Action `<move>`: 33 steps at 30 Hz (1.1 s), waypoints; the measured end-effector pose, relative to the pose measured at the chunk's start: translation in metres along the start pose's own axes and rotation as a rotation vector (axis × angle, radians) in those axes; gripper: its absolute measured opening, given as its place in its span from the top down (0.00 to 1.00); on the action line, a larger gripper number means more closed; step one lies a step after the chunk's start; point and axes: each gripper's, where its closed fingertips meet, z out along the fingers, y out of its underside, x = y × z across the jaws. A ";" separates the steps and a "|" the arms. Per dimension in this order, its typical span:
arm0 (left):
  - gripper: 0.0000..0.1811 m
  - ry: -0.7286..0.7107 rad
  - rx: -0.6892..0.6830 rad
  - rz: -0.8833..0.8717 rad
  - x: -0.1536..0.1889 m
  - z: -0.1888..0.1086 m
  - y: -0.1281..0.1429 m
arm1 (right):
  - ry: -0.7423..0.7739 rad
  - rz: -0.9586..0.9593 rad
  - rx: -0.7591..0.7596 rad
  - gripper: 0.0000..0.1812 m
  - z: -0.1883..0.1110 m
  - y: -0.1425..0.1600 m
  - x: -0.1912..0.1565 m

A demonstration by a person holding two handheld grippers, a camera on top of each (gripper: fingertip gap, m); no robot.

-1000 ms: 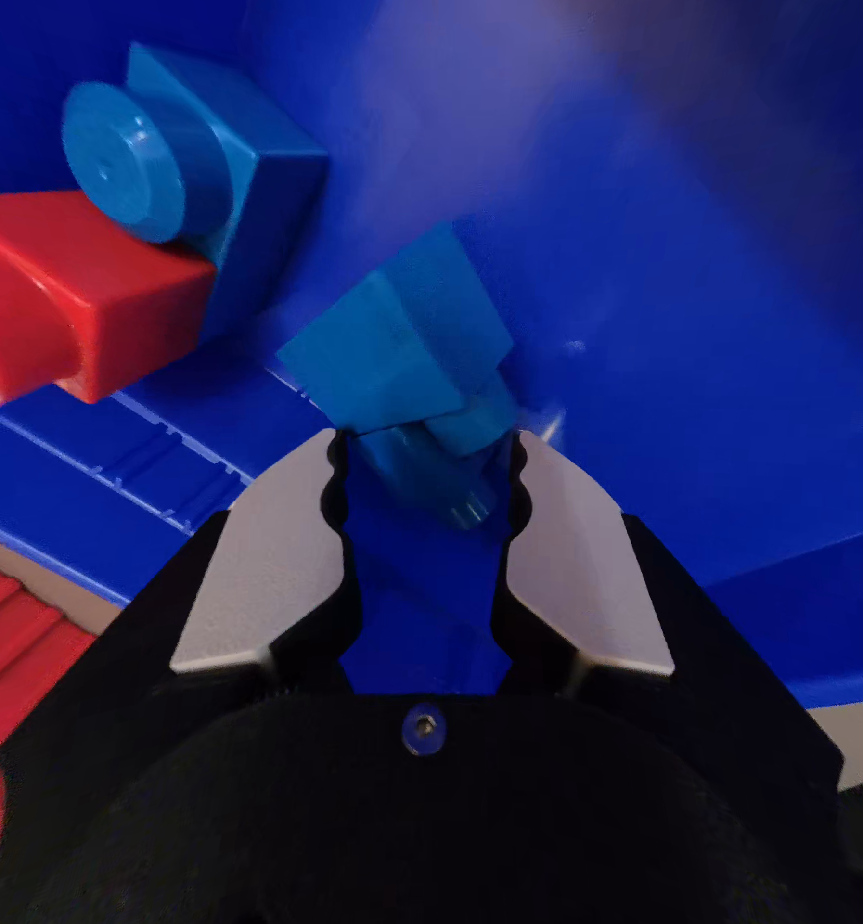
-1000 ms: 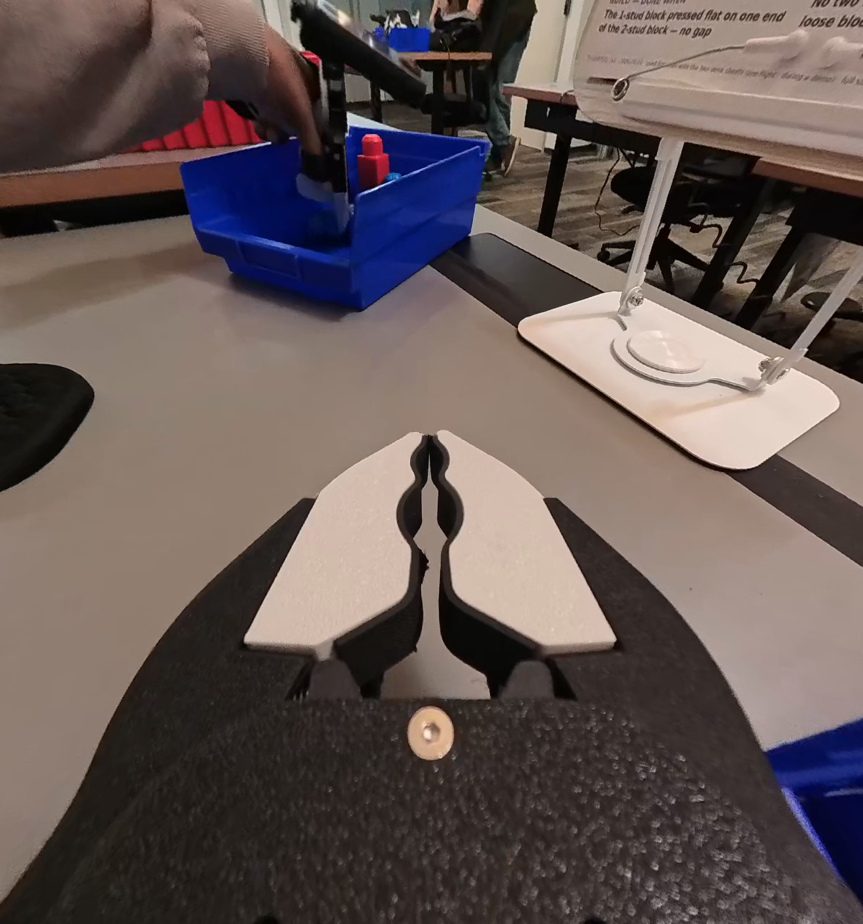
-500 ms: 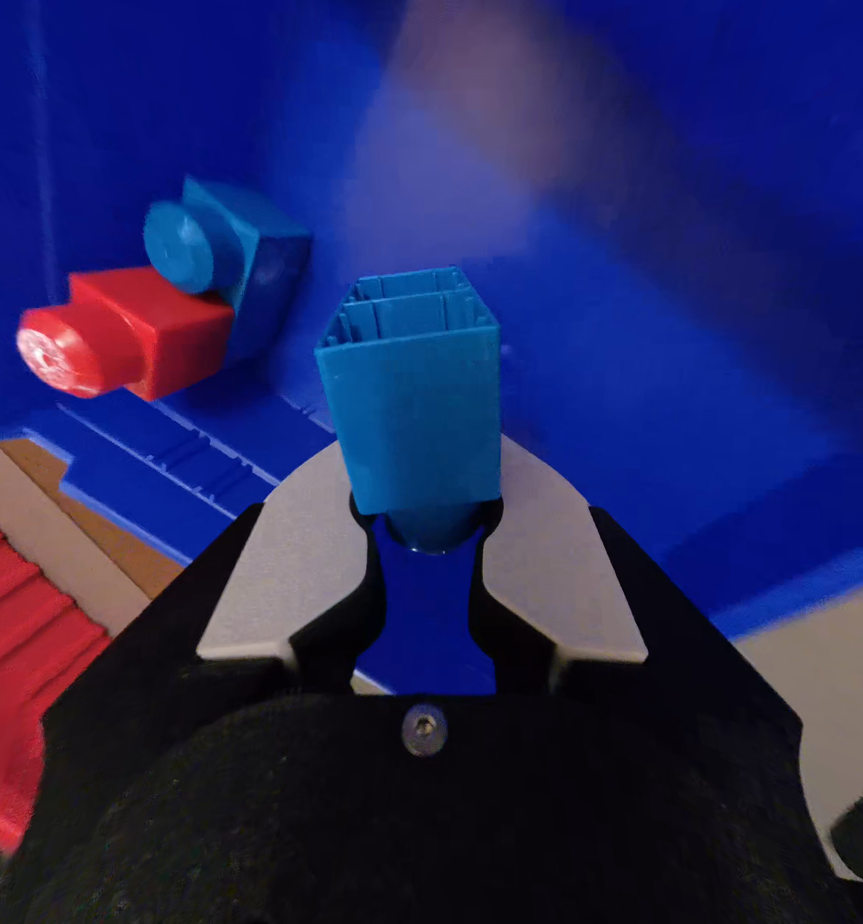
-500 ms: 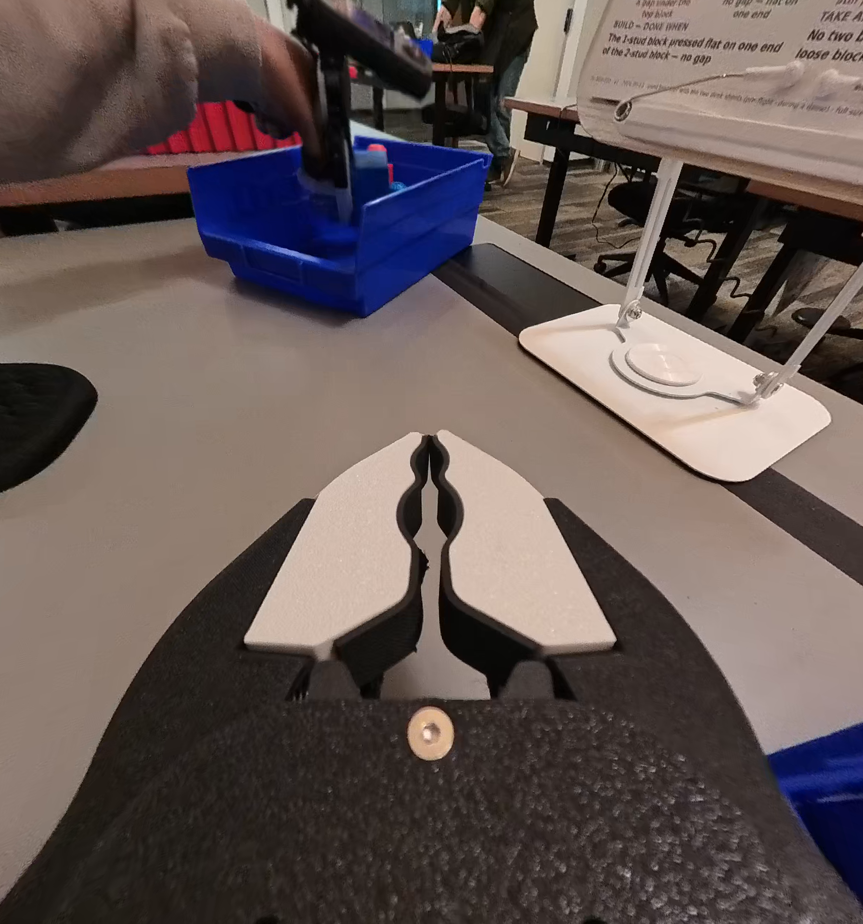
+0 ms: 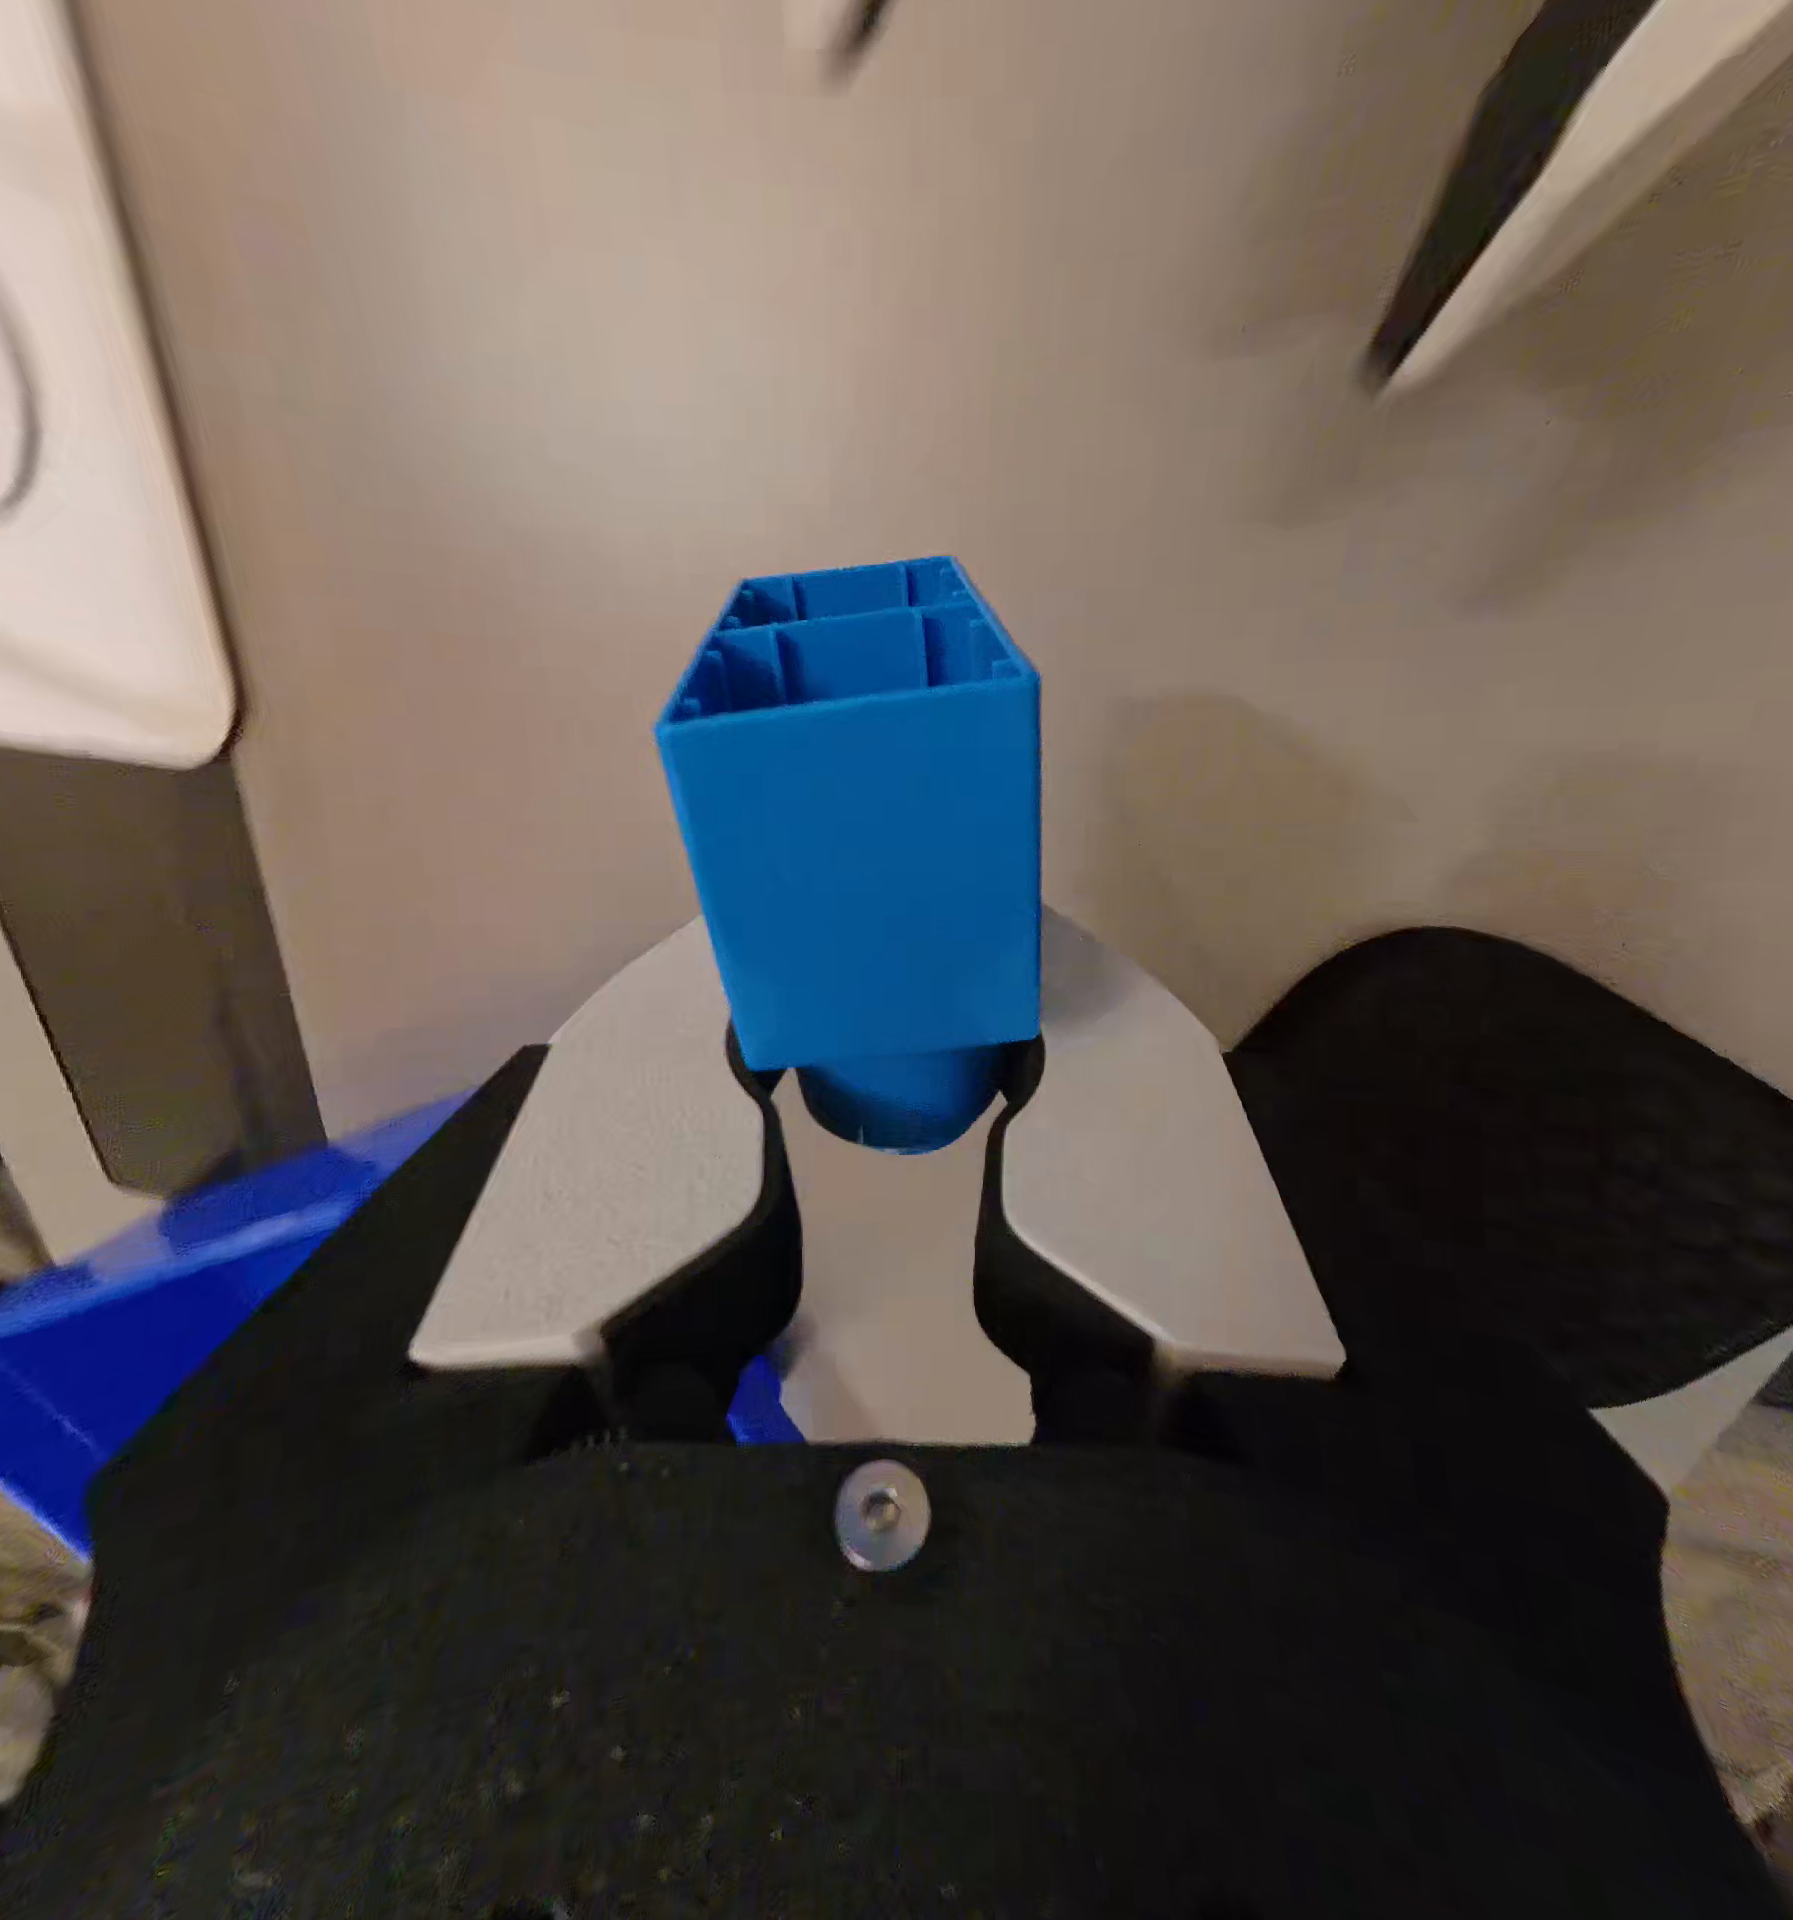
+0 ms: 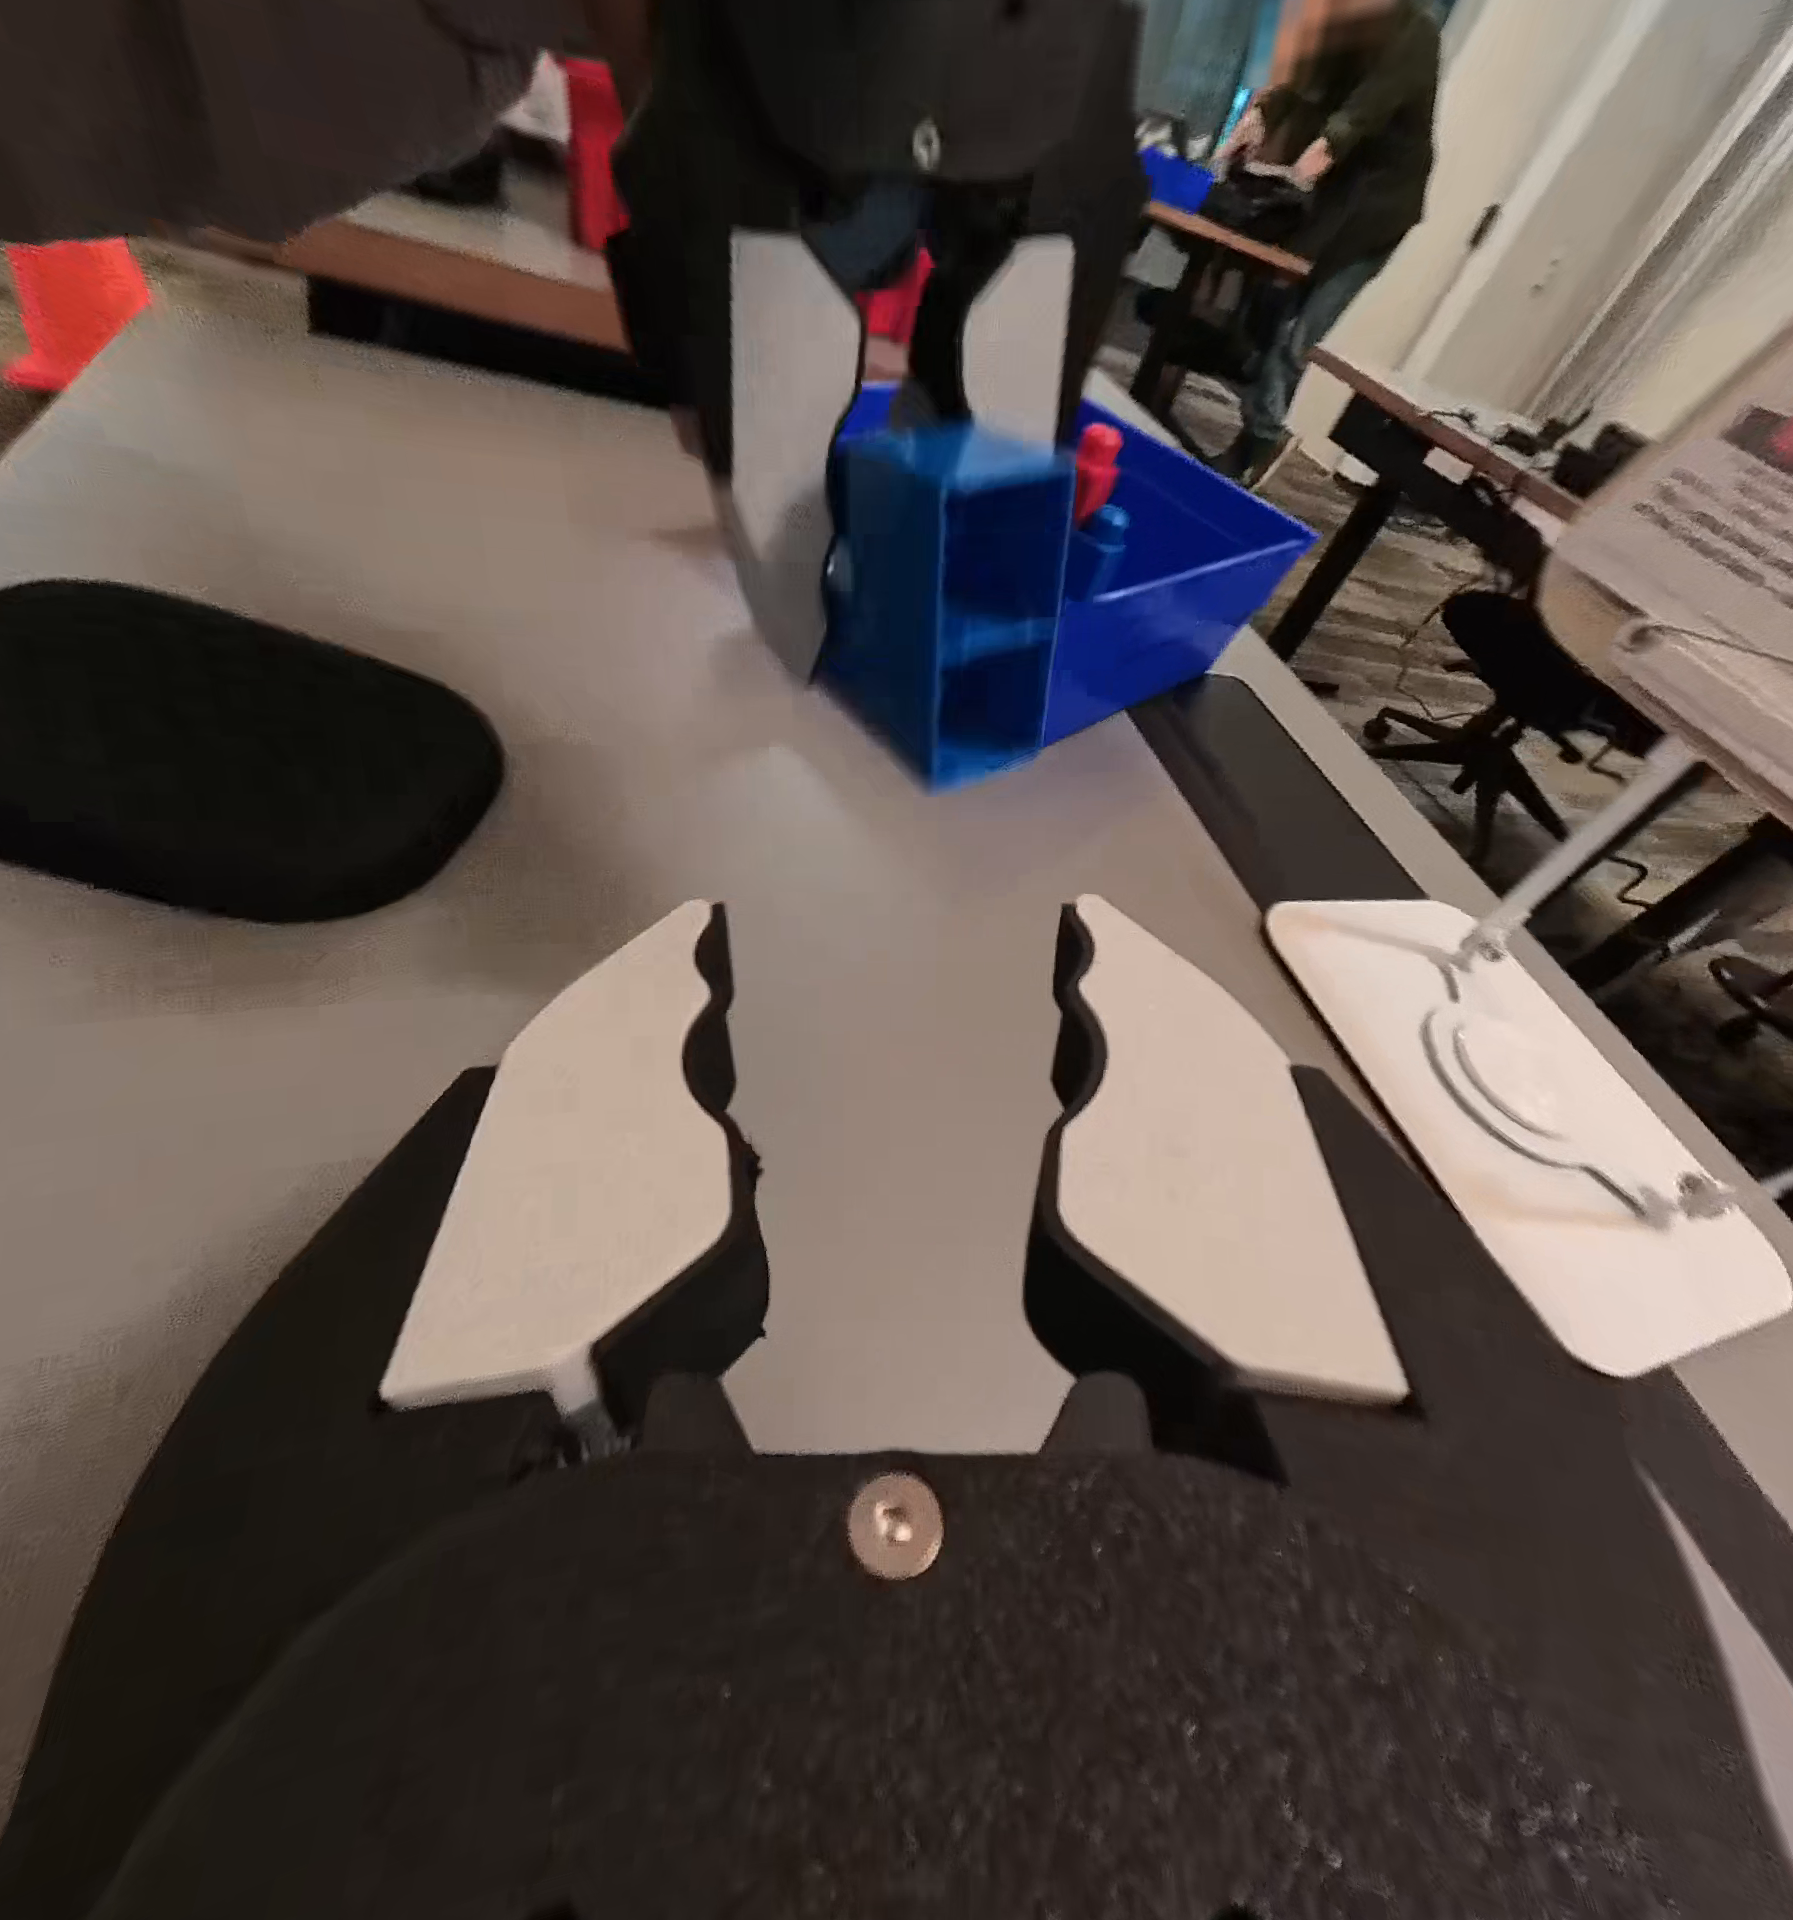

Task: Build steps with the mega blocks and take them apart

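My left gripper (image 5: 887, 1081) is shut on the stud of a light blue mega block (image 5: 850, 831) and holds it above the grey table, hollow underside pointing away from the camera. In the right wrist view the left gripper (image 6: 913, 436) hangs over the table with the blue block (image 6: 949, 603), blurred, in front of the blue bin (image 6: 1183, 613). A red block (image 6: 1098, 468) and another blue block (image 6: 1110, 530) stand in the bin. My right gripper (image 6: 892, 914) is open and empty, low over the table, facing the held block.
A black pad (image 6: 196, 748) lies on the table to the left and shows in the left wrist view (image 5: 1546, 1143). A white stand base (image 6: 1526, 1122) sits at the table's right edge. The bin's corner (image 5: 144, 1299) is behind the left gripper. Desks, chairs and a person stand beyond. There is about 10 centimeters between the tips of the two grippers.
My left gripper closed on the blue block's stud, lifted it out of the bin and carried it over the table towards the right gripper. The right gripper has opened.
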 end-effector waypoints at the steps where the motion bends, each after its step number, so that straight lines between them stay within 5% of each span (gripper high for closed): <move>1: 0.80 0.006 -0.015 0.057 0.014 0.008 -0.011 | -0.017 -0.019 -0.015 0.65 0.004 -0.001 -0.008; 3: 0.80 0.023 -0.020 0.140 0.038 0.020 -0.030 | -0.041 -0.048 -0.037 0.63 0.010 0.000 -0.020; 6: 0.80 0.007 0.015 0.197 0.052 0.023 -0.051 | -0.077 -0.081 -0.012 0.78 0.011 0.001 -0.030; 9: 0.80 -0.017 0.177 0.171 0.046 0.007 -0.069 | -0.077 -0.055 0.077 0.80 0.000 -0.008 -0.023; 12: 0.69 -0.048 0.500 0.093 0.034 -0.031 -0.092 | -0.085 0.078 0.265 0.79 -0.023 -0.034 -0.006; 17: 0.68 0.031 1.323 -0.202 0.023 -0.121 -0.128 | -0.122 0.427 0.757 0.79 -0.080 -0.088 0.032; 20: 0.70 0.089 1.564 -0.345 0.022 -0.130 -0.138 | -0.169 0.586 0.962 0.80 -0.095 -0.100 0.039; 25: 0.72 0.151 1.681 -0.408 0.032 -0.124 -0.156 | -0.170 0.727 1.051 0.79 -0.087 -0.096 0.038; 33: 0.80 0.115 1.607 -0.388 0.027 -0.109 -0.142 | -0.203 0.698 0.943 0.79 -0.063 -0.086 0.022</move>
